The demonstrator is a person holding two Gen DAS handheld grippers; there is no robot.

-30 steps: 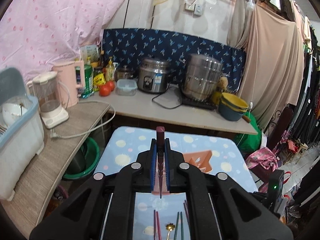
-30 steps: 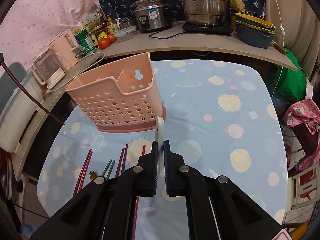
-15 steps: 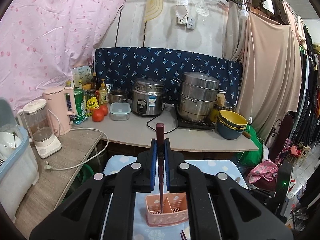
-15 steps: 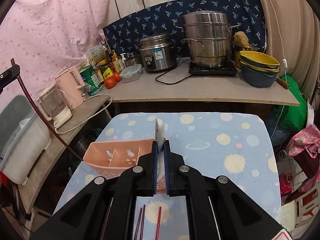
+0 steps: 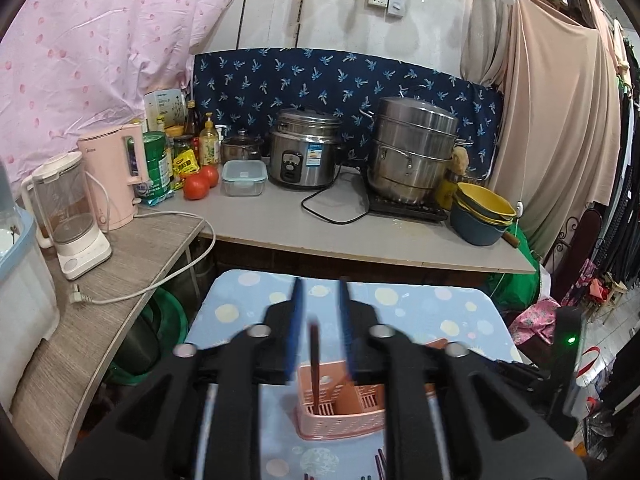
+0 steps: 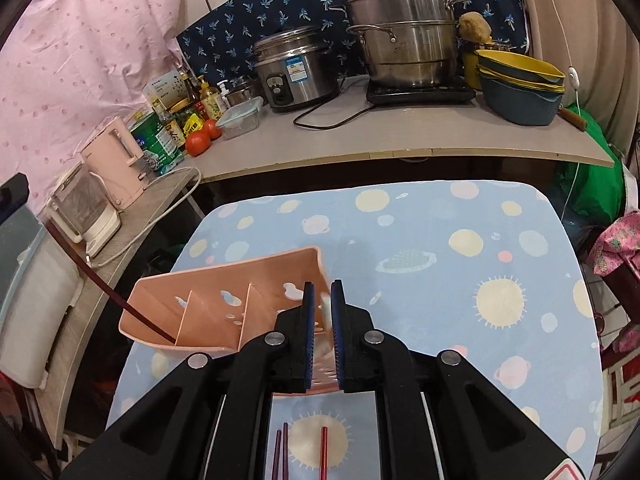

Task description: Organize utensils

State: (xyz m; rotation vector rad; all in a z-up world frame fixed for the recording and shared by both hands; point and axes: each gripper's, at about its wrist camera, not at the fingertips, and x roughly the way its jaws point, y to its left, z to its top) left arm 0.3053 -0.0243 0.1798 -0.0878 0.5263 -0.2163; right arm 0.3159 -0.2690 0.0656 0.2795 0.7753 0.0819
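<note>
Pink holder (image 6: 224, 312) is sitting on the blue spotted tablecloth (image 6: 440, 248), perforated walls, split into compartments by upright dividers; the right view is showing 3. 1 dark red chopstick (image 6: 100, 280) is leaning in the leftmost compartment, lower tip down at the bottom, upper end slanting out over the left rim. In the left view the same chopstick (image 5: 314, 364) is standing nearly upright in the holder (image 5: 340, 412), in its left section. Other compartments are looking empty from here, though the near side is hidden behind your right tongs.

Your left tongs (image 5: 320, 332) are hovering above the holder with the jaws parted; they have just been opening. The chopstick is sitting in the gap between the blue pads, touching neither, so you are no longer gripping it.

Your right tongs (image 6: 321, 324) are nearly closed, jaws just starting to part, with a white utensil handle (image 6: 325, 312) between the pads. It is blurred; cannot tell if the pads are pressing on it. These tongs are sitting over the right end of the holder, near its right wall.

More chopsticks are lying loose on the cloth in front of the holder: 2 dark ones (image 6: 280, 456) side by side and 1 red one (image 6: 323, 452) just beside them, all under your right tongs.

Behind, on the counter (image 6: 400, 136), stacked bowls (image 6: 520, 84) are nesting in each other; contents not visible.
</note>
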